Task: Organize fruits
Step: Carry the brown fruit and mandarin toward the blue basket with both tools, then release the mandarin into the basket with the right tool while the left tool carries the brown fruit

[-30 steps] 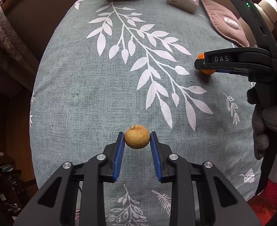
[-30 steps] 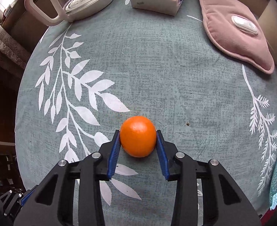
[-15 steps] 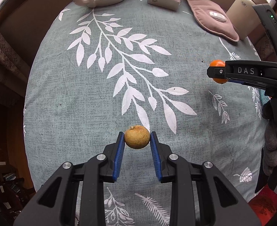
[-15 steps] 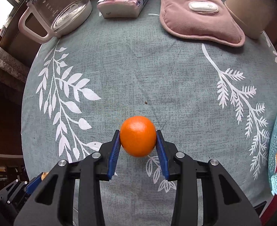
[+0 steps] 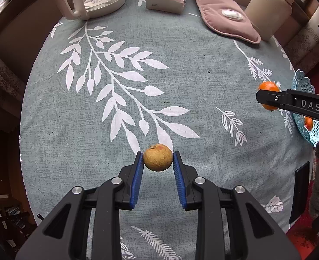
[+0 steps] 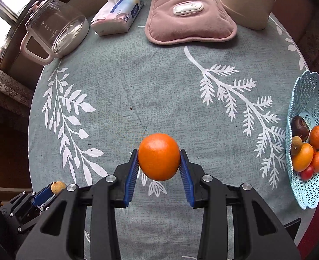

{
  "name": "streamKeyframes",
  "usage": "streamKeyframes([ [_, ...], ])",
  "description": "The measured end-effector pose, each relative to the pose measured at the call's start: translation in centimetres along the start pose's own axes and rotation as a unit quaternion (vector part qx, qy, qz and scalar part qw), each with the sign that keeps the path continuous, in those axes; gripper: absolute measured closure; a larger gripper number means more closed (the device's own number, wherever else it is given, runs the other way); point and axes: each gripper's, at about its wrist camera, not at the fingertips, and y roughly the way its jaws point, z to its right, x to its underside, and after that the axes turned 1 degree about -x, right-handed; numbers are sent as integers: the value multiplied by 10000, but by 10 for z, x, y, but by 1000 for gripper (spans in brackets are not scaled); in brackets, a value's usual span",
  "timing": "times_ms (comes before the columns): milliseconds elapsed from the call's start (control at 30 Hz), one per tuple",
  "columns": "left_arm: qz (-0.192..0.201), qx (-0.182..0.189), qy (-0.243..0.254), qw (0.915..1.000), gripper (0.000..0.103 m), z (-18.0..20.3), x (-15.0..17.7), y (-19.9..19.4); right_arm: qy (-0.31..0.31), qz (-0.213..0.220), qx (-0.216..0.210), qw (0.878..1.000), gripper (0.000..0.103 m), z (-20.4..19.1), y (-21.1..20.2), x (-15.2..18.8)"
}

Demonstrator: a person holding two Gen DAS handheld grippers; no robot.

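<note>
My left gripper point(image 5: 158, 157) is shut on a small brown-yellow fruit point(image 5: 157, 157), held above the leaf-patterned tablecloth. My right gripper point(image 6: 158, 158) is shut on an orange point(image 6: 158, 156), also lifted off the cloth. In the left wrist view the right gripper point(image 5: 267, 99) shows at the right edge with the orange point(image 5: 268, 86) between its fingers, close to the light blue basket point(image 5: 302, 84). In the right wrist view the basket point(image 6: 315, 91) stands at the table's right edge with several fruits in it. The left gripper point(image 6: 55, 189) with its fruit point(image 6: 58, 187) shows at the lower left.
A glass kettle point(image 6: 55, 32), a tissue pack point(image 6: 118, 13), a pink heating pad point(image 6: 189, 21) and a cream container point(image 6: 248, 2) line the table's far edge. The round table's cloth point(image 6: 159, 91) drops away at the left into dark surroundings.
Both grippers have carried their fruits to the right across the table. The blue basket has come into view beside the right gripper. Neither grip has changed.
</note>
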Motion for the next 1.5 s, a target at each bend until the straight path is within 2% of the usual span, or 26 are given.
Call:
streamKeyframes([
  [333, 58, 25, 200, 9998, 75, 40, -9, -2, 672, 305, 221, 9970, 65, 84, -40, 6],
  [800, 122, 90, 646, 9978, 75, 101, -19, -4, 1666, 572, 662, 9821, 65, 200, -80, 40],
  [1067, 127, 38, 756, 9971, 75, 120, -19, -5, 1740, 465, 900, 9795, 65, 226, -74, 59],
  [1500, 174, -72, 898, 9958, 75, 146, -21, -9, 1808, 364, 763, 9799, 64, 244, -61, 64],
])
